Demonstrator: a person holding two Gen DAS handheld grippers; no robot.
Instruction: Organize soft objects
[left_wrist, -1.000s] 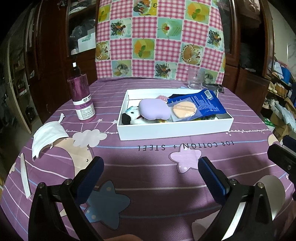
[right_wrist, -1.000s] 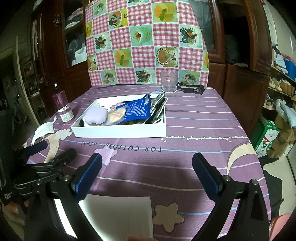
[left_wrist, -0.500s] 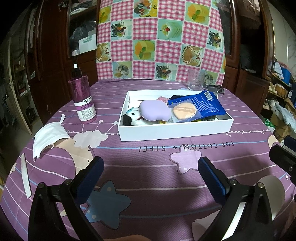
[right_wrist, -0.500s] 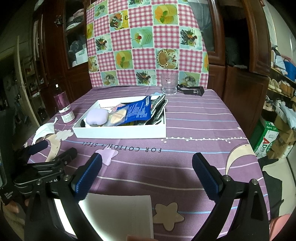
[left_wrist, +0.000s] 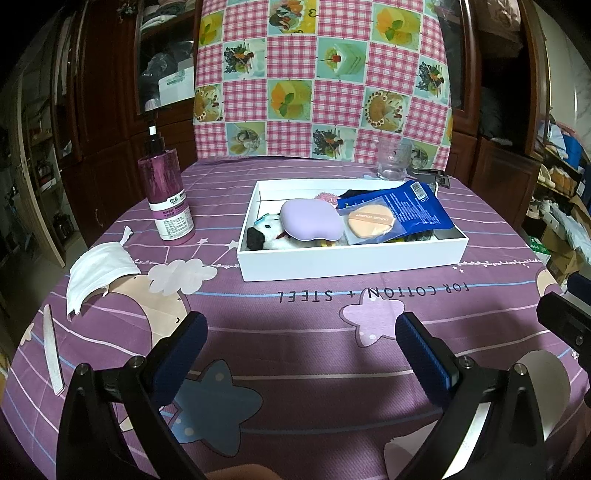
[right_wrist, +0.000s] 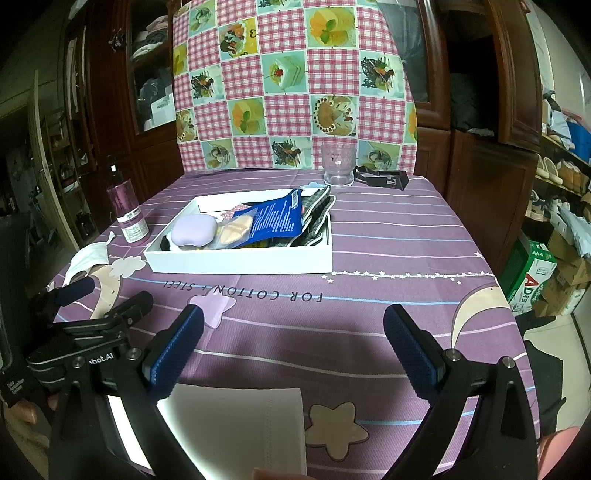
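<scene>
A white tray (left_wrist: 351, 260) stands mid-table and holds a lilac soft pad (left_wrist: 310, 219), a black-and-white plush (left_wrist: 264, 233), a blue puff packet (left_wrist: 393, 214) and dark cloth. It also shows in the right wrist view (right_wrist: 240, 263). A white face mask (left_wrist: 101, 267) lies on the cloth at left. A folded white tissue (right_wrist: 236, 428) lies under my right gripper (right_wrist: 293, 349). My left gripper (left_wrist: 301, 350) is open and empty above the tablecloth, short of the tray. My right gripper is open and empty too.
A purple spray bottle (left_wrist: 166, 199) stands left of the tray. A clear glass (left_wrist: 393, 158) and a black clip (right_wrist: 380, 178) sit at the far edge. A white strip (left_wrist: 51, 354) lies at the left table edge. Cabinets and boxes surround the table.
Both views have shifted only slightly; the right wrist view rose a little. Both grippers stay open and empty.
</scene>
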